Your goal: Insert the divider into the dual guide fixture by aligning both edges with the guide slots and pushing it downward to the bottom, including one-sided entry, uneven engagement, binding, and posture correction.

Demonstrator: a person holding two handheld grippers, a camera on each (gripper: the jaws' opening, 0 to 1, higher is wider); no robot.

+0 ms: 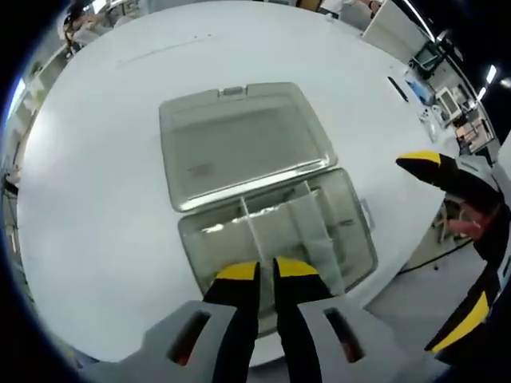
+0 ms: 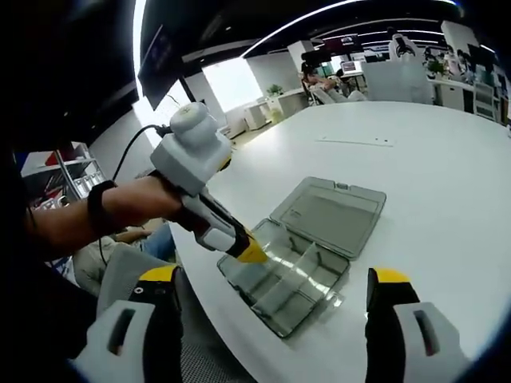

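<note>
A clear plastic box (image 1: 351, 239) lies on the white table with its lid (image 1: 239, 140) folded flat open behind it. Clear dividers (image 1: 307, 219) stand across its base. One thin divider (image 1: 249, 223) runs from the hinge side toward my left gripper (image 1: 266, 271), whose yellow-tipped jaws are pressed together on its near end at the box's front wall. In the right gripper view the box (image 2: 319, 279) sits ahead and the left gripper (image 2: 251, 254) dips into its left end. My right gripper (image 2: 275, 278) hangs above the table edge, jaws wide open and empty, off the box; it also enters as the right gripper (image 1: 447, 239).
The round white table (image 1: 104, 199) spreads wide around the box, its edge close below the box in both views. A person's forearm (image 2: 120, 207) holds the left gripper. Desks, chairs and monitors stand beyond the table (image 2: 447, 159).
</note>
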